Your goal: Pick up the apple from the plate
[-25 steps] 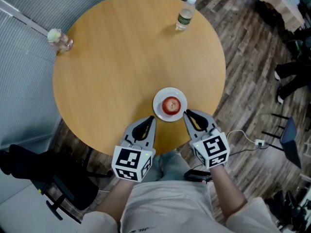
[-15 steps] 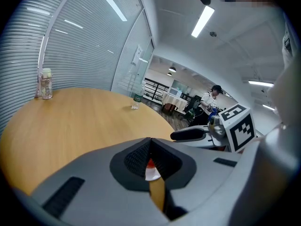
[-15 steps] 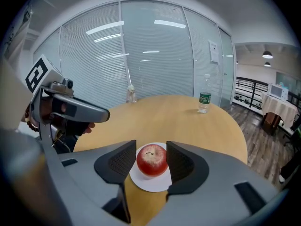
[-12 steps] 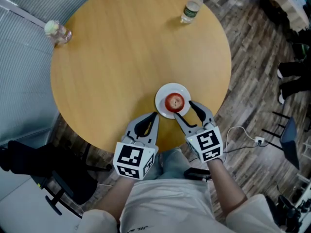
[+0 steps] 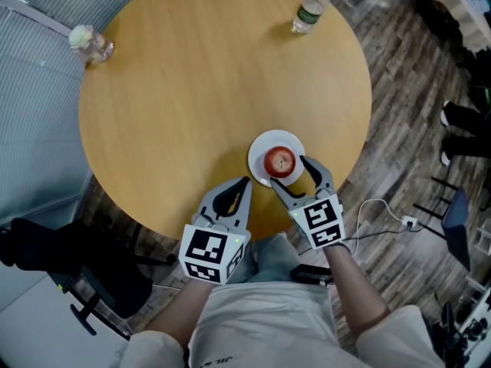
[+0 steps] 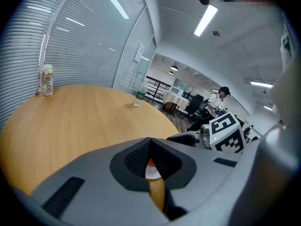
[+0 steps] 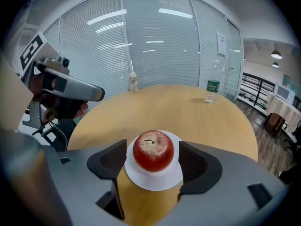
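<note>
**Desk:** What is seen largest in the frame?

**Caption:** A round wooden table (image 5: 192, 90) is pictured from above, set on a plank floor (image 5: 399, 113).

**Desk:** And the two grippers?

**Caption:** Both are held over the table's near edge. The left gripper (image 5: 244, 184) is seen clenched, its jaws met tip to tip with nothing grasped, just left of the plate. The right gripper (image 5: 288, 171) is shown released. Its jaws have just been opening and are spread wide around the apple, which is touched by neither pad.

**Desk:** What is laid out on the table?

**Caption:** A white plate (image 5: 258, 156) is set close to the near right edge. A clear water bottle (image 5: 309, 12) with a green label is stood at the far right edge. A small clear jar (image 5: 90, 44) is placed at the far left edge. Both are kept well apart from the plate.

**Desk:** Where is the apple found?

**Caption:** The red apple (image 5: 279, 161) is seated at the plate's middle, stem upward, and is framed between the right gripper's open jaws.
</note>
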The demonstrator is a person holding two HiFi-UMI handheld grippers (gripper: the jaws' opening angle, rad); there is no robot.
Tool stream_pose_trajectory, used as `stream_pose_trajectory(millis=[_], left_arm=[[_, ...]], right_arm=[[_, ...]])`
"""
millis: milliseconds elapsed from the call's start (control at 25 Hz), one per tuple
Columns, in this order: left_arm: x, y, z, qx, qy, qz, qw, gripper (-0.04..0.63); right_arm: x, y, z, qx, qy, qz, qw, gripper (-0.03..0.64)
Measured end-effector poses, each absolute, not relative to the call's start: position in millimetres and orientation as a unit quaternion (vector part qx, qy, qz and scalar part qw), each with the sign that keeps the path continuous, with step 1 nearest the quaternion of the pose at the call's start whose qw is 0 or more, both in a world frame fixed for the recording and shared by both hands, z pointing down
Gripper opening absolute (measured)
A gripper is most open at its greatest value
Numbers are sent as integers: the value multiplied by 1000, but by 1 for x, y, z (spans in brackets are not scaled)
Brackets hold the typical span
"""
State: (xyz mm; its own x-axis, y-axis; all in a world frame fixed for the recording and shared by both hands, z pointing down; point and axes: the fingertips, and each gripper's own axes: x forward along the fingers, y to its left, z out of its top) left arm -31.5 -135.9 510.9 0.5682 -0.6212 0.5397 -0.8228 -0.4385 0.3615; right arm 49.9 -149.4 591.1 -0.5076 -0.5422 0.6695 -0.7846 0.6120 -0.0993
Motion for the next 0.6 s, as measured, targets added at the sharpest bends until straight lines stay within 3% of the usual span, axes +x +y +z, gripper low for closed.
stream_pose_trajectory(millis=[600], left_arm=[[-47,-135,521,815,-452,174,318,3]], right_arm=[[42,-157,615,391,-838,206,321,373]])
